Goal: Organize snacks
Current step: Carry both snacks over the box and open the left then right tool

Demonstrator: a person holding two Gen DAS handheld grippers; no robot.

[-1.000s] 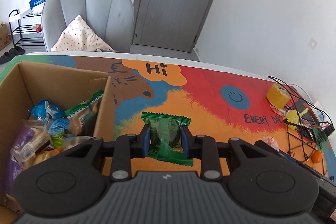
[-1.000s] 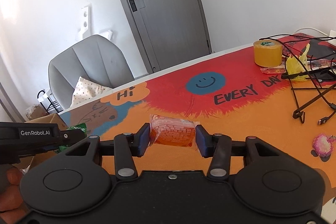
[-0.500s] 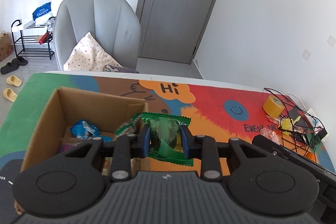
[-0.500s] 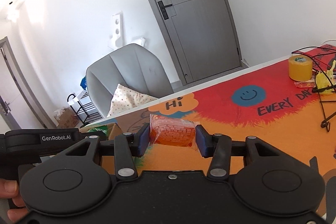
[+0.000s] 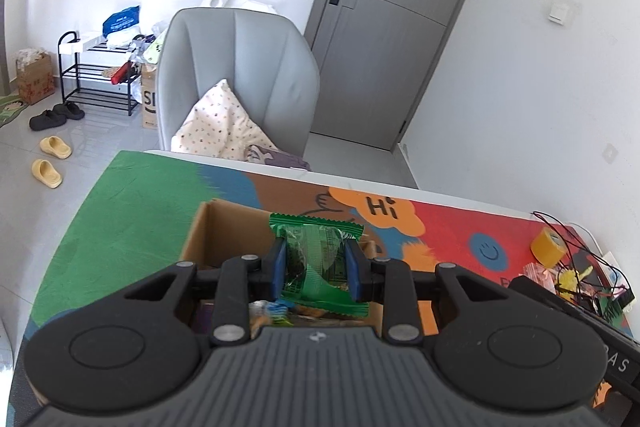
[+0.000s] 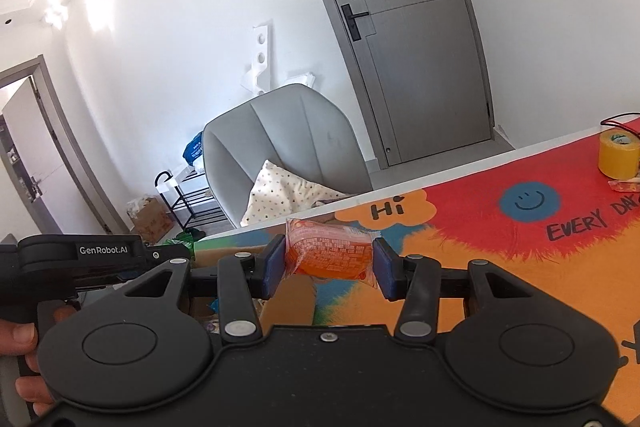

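My left gripper [image 5: 316, 269] is shut on a green snack packet [image 5: 316, 259], which hangs over the open cardboard box [image 5: 212, 235]. Several snack packets lie in the box, mostly hidden behind the gripper body. In the right wrist view my right gripper [image 6: 329, 261] is shut on an orange snack packet [image 6: 328, 253], held above the colourful table mat [image 6: 500, 267]. The left gripper's body [image 6: 80, 255] and a hand [image 6: 24, 339] show at the left of that view, with the box edge [image 6: 216, 257] just behind.
A yellow tape roll [image 6: 618, 153] and a tangle of black wires with small items [image 5: 580, 267] sit at the table's right end. A grey chair with a spotted cushion [image 5: 236, 87] stands beyond the far edge. A shoe rack [image 5: 96, 75] stands on the floor.
Both grippers rose and swung left with their packets. The green packet went from over the mat beside the box to over the box opening.
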